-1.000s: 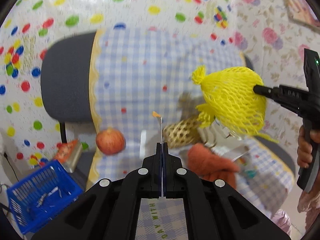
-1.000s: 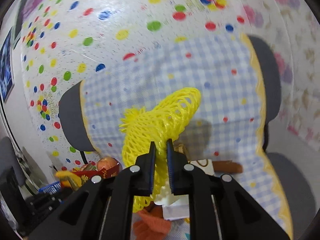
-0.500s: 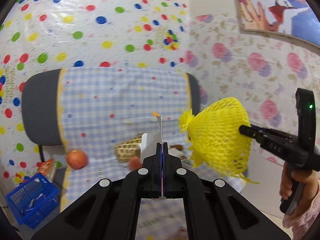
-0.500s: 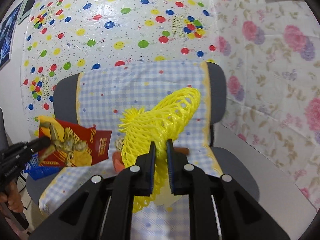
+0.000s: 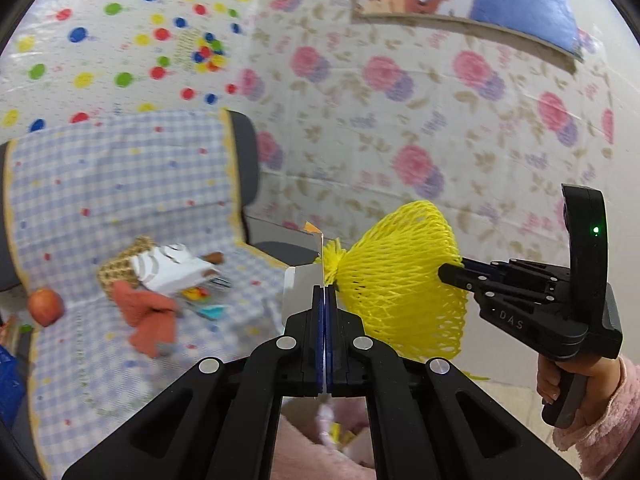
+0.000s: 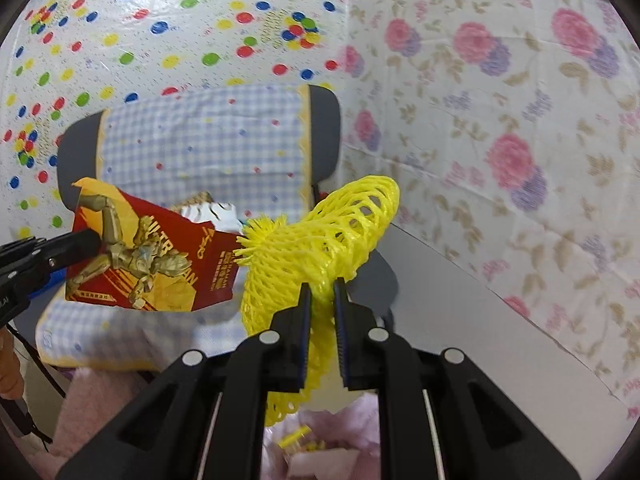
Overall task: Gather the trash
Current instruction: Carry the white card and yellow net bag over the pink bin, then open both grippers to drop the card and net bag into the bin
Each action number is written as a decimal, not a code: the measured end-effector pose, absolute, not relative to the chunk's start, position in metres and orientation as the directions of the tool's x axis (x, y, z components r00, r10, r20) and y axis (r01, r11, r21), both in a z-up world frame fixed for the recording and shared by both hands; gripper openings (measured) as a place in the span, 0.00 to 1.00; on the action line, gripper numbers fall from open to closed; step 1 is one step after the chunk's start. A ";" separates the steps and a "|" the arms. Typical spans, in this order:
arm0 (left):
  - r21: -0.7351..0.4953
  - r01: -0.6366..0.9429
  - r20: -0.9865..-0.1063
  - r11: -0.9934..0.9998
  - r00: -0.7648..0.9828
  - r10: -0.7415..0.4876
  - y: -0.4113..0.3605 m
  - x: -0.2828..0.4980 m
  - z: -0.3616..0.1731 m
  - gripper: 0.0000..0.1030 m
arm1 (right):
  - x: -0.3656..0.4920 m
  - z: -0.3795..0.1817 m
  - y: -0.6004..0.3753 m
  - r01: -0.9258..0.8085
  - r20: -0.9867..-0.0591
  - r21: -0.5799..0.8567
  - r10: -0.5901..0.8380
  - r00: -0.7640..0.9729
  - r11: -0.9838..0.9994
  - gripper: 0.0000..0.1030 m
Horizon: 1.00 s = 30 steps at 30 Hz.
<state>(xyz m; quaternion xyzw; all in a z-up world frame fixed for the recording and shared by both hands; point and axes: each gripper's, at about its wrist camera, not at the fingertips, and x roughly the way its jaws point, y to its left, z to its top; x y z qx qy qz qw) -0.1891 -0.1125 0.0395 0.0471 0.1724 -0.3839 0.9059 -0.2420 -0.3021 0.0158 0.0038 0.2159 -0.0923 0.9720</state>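
Observation:
My right gripper (image 6: 320, 292) is shut on a yellow foam fruit net (image 6: 320, 236), held in the air right of the chair; it also shows in the left wrist view (image 5: 400, 284). My left gripper (image 5: 325, 290) is shut on a flat red snack wrapper, seen edge-on as a thin silver sheet (image 5: 302, 284); its red printed face (image 6: 148, 256) shows in the right wrist view. Below both grippers lies a pink bag (image 6: 320, 456) with yellow scraps inside.
A grey chair (image 5: 244, 152) with a blue checked cover (image 5: 120, 184) holds an apple (image 5: 45, 306), an orange cloth (image 5: 148, 316), a woven basket (image 5: 120, 264) and white packaging (image 5: 172, 270). A floral wall (image 5: 440, 120) stands to the right.
Both grippers have pulled back and swung right, away from the chair, carrying the net and the wrapper. The chair now sits further left and lower in both views.

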 end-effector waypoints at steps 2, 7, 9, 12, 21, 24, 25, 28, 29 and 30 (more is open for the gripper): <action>-0.048 0.746 -0.373 0.664 0.603 -0.705 -0.128 -0.195 0.030 0.00 | -0.254 0.008 -0.306 0.207 -0.437 -0.040 -0.203 0.876 0.978 0.11; -0.067 0.797 -0.431 0.600 0.519 -0.738 -0.158 -0.204 0.003 0.00 | -0.280 -0.017 -0.320 0.282 -0.488 -0.079 -0.284 0.825 0.956 0.12; -0.074 0.808 -0.465 0.584 0.490 -0.737 -0.168 -0.203 -0.010 0.00 | -0.286 -0.027 -0.326 0.298 -0.511 -0.081 -0.297 0.807 0.951 0.12; -0.088 0.814 -0.515 0.574 0.456 -0.726 -0.181 -0.200 -0.030 0.00 | -0.289 -0.047 -0.335 0.311 -0.559 -0.077 -0.299 0.773 0.947 0.12; -0.115 0.804 -0.615 0.583 0.403 -0.677 -0.204 -0.182 -0.065 0.00 | -0.272 -0.088 -0.344 0.296 -0.649 -0.077 -0.273 0.710 0.952 0.13; -0.121 0.791 -0.634 0.600 0.404 -0.660 -0.207 -0.174 -0.070 0.03 | -0.263 -0.098 -0.346 0.287 -0.661 -0.071 -0.260 0.703 0.955 0.17; -0.127 0.784 -0.640 0.607 0.403 -0.654 -0.207 -0.170 -0.072 0.03 | -0.260 -0.101 -0.347 0.284 -0.664 -0.065 -0.254 0.703 0.956 0.20; -0.147 0.767 -0.648 0.625 0.403 -0.647 -0.206 -0.163 -0.076 0.30 | -0.251 -0.111 -0.351 0.283 -0.678 -0.046 -0.238 0.696 0.958 0.41; -0.149 0.761 -0.645 0.631 0.409 -0.646 -0.204 -0.162 -0.075 0.40 | -0.249 -0.113 -0.353 0.285 -0.680 -0.042 -0.237 0.694 0.958 0.42; -0.150 0.755 -0.642 0.638 0.416 -0.644 -0.201 -0.161 -0.073 0.40 | -0.249 -0.114 -0.353 0.288 -0.682 -0.039 -0.236 0.692 0.957 0.42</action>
